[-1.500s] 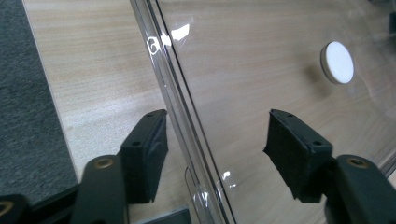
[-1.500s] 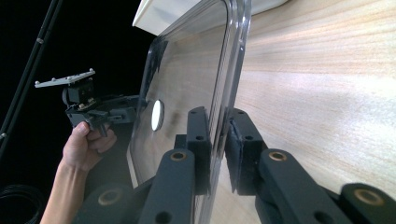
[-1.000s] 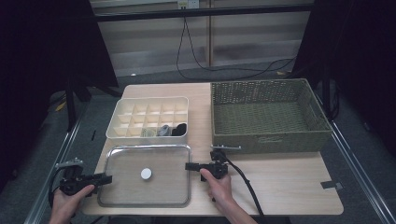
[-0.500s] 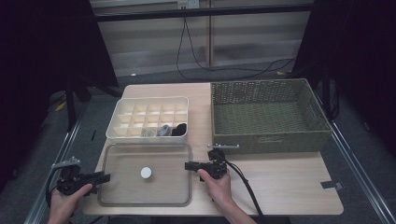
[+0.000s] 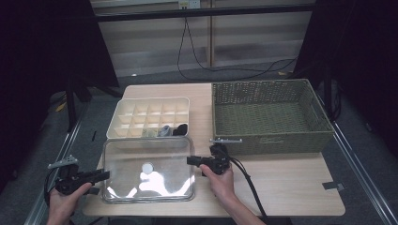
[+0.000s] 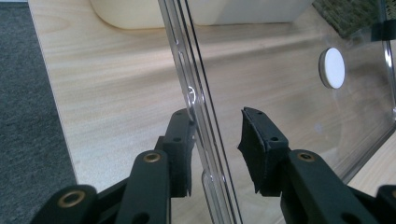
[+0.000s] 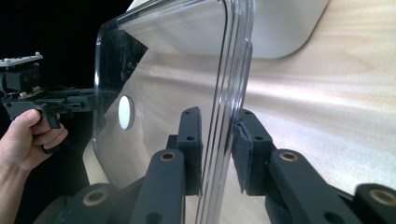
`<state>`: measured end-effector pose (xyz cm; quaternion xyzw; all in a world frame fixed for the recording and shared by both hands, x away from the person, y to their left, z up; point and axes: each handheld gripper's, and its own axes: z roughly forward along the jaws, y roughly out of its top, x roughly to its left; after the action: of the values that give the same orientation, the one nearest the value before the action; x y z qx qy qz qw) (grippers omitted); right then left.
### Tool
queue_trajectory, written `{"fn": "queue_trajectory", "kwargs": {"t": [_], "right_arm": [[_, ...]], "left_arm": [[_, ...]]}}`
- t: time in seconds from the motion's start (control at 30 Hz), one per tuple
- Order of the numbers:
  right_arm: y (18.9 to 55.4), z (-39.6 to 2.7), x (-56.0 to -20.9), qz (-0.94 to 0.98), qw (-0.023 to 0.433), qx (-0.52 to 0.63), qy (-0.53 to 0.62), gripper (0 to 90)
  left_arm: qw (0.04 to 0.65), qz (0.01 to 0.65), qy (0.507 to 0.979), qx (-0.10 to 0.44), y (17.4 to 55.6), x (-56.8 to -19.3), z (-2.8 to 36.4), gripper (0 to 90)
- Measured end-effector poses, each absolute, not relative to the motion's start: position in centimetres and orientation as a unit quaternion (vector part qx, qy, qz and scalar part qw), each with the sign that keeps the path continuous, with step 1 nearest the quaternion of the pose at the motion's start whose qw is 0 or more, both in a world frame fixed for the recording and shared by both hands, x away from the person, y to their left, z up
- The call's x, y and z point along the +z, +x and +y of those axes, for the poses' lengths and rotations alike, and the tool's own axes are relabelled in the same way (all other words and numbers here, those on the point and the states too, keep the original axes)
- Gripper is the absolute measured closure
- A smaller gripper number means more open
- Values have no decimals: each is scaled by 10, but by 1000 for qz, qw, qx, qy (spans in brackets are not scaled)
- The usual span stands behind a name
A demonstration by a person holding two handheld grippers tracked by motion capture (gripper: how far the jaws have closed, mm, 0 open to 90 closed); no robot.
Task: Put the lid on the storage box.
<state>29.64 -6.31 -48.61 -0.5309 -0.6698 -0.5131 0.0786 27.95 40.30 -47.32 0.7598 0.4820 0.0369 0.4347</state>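
One clear plastic lid lies at the near left corner of the table, its left rim reaching to the table's left edge and its near rim just short of the near edge. Its long axis runs left to right, along the near edge, and a single white round knob sits at its middle. Two grippers meet it, one at each short end. The left gripper reaches in from beyond the table's left edge; in the left gripper view its jaws have just been closing, with the lid's rim between them: one pad touches the rim, the other stands off it with a gap. The right gripper straddles the right rim; in the right gripper view its jaws are narrow, and both pads press the rim.

Right of the lid, the near right part of the table is bare wood, with one piece of tape near the right edge.

Just beyond the lid stands one cream divided organiser box, with a few small dark and grey items in its nearest cells; I cannot tell their number. Right of it, along the far right, stands one green wicker basket, reaching to the right edge.
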Motion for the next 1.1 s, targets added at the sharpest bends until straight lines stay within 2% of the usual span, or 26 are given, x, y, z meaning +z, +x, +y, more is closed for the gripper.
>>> {"fn": "queue_trajectory", "kwargs": {"t": [0.47, 1.1], "right_arm": [[301, -68, -463, -670, 40, -536, -513, 771], [308, -68, -446, -677, 14, -536, -504, 750]], "left_arm": [[454, 474, 751, 66, 286, -454, 399, 737], [470, 461, 747, 94, 294, -431, 396, 738]]}}
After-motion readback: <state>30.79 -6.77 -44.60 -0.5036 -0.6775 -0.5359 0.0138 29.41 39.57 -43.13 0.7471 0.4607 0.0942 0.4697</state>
